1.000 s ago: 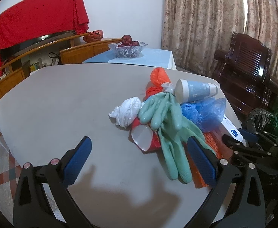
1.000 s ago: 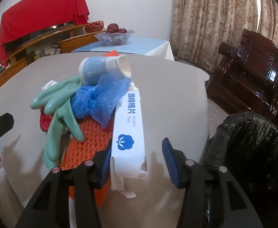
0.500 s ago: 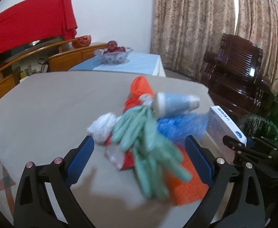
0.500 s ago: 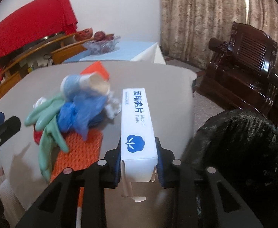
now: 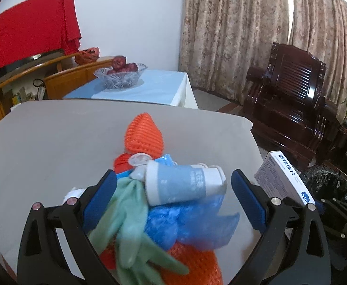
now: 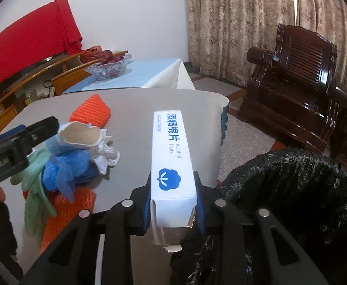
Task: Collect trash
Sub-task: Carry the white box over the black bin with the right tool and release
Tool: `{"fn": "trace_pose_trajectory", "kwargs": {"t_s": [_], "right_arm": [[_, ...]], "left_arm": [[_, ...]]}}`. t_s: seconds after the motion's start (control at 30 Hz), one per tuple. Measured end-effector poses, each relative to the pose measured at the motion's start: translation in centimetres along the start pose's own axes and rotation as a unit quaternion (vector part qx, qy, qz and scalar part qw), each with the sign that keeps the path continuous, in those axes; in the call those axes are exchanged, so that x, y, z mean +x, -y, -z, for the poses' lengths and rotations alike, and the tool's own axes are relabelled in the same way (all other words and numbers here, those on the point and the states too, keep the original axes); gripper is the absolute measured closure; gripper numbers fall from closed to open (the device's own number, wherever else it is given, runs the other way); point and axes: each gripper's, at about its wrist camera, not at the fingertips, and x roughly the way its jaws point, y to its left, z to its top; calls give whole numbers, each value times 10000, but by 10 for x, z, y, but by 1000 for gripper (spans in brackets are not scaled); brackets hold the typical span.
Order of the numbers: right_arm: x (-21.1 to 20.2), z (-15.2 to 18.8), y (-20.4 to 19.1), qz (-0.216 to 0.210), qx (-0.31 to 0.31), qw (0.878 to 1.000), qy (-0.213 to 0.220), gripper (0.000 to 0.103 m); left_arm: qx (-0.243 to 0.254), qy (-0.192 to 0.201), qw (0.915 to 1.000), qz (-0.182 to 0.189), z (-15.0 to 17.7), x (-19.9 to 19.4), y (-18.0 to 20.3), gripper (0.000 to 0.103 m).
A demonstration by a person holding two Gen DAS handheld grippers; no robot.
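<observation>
Left wrist view. My left gripper [image 5: 172,193] stands wide open, its blue pads on either side of the trash pile and touching none of it that I can see. Between the pads, from left to right: a green rubber glove [image 5: 128,216], a pale blue paper cup [image 5: 185,185] lying on its side with its base toward the left pad, and crumpled blue plastic [image 5: 185,220] beneath the cup. An orange foam net [image 5: 143,134] lies beyond the cup on the grey table [image 5: 54,137]; a second orange piece shows under the glove. At the far right edge, off the table, I see the white alcohol pad box [image 5: 283,181] lifted in the air, with a black bin bag [image 5: 330,182] behind it.

Right wrist view. At the left edge one black finger of my left gripper reaches over the pile, and the cup's open, dented mouth faces this camera, with a crumpled white tissue [image 6: 108,154] just beside it; neither shows clearly from the left wrist. In the centre, my right gripper [image 6: 173,199] is clamped on the near end of the box, a pad pressed to each long side, the torn end flap hanging below. The box points out above the table's right edge. To the right, the bin bag's open mouth lies just beside the gripper.
</observation>
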Motion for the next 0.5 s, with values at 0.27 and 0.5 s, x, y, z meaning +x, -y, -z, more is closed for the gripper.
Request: {"fn": "trace_pose_trajectory", "kwargs": {"t_s": [0.27, 0.5], "right_arm": [[3, -4, 0, -182, 93, 9998, -43, 73], [-4, -4, -1, -226, 115, 9997, -3, 73]], "left_arm": [[89, -228, 9996, -103, 0, 29, 5, 8], [96, -136, 9998, 86, 3, 20, 3, 29]]}}
